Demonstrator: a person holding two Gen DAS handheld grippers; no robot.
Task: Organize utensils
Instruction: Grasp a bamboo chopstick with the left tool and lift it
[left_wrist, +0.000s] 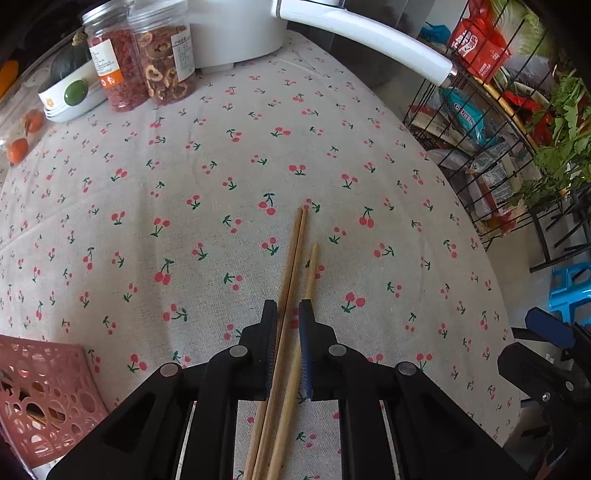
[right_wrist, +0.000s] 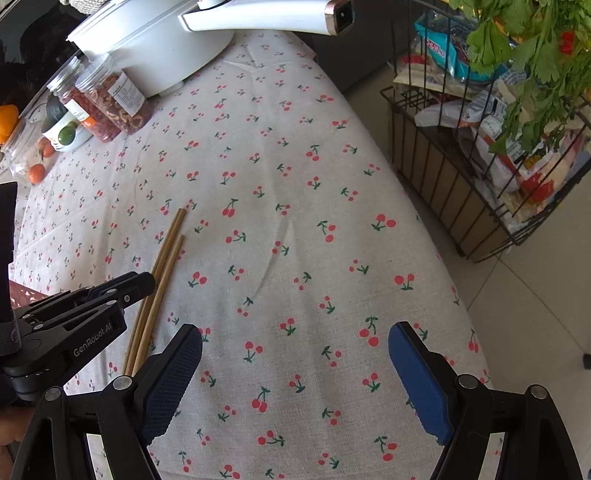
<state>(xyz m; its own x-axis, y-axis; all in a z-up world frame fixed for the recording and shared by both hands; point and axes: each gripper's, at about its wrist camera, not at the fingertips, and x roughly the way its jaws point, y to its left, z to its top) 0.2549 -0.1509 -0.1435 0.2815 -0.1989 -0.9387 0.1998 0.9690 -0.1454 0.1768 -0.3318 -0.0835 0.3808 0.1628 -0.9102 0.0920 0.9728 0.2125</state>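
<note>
The left gripper is closed on a bundle of wooden chopsticks, its two black fingers pinching the sticks partway along their length so that the tips run forward past the jaws and the back ends run out under the tool toward the near edge of the table. From the right wrist view the same gripper comes in from the left side, with the chopsticks slanting forward from it low over the cloth; whether their tips touch it I cannot tell. One stick ends short of the other two. The right gripper hovers over the near right part of the table with its blue-padded jaws spread wide and nothing between them. Everything sits on a table covered by a pale cherry-print tablecloth. At the near left corner a pink perforated basket shows. Along the far edge stand two clear jars of dried fruit, a white bowl just beside them, and a white pot with a long handle reaching out toward the right. Off the right edge of the table stands a black wire rack stuffed with snack packets and leafy greens.
</note>
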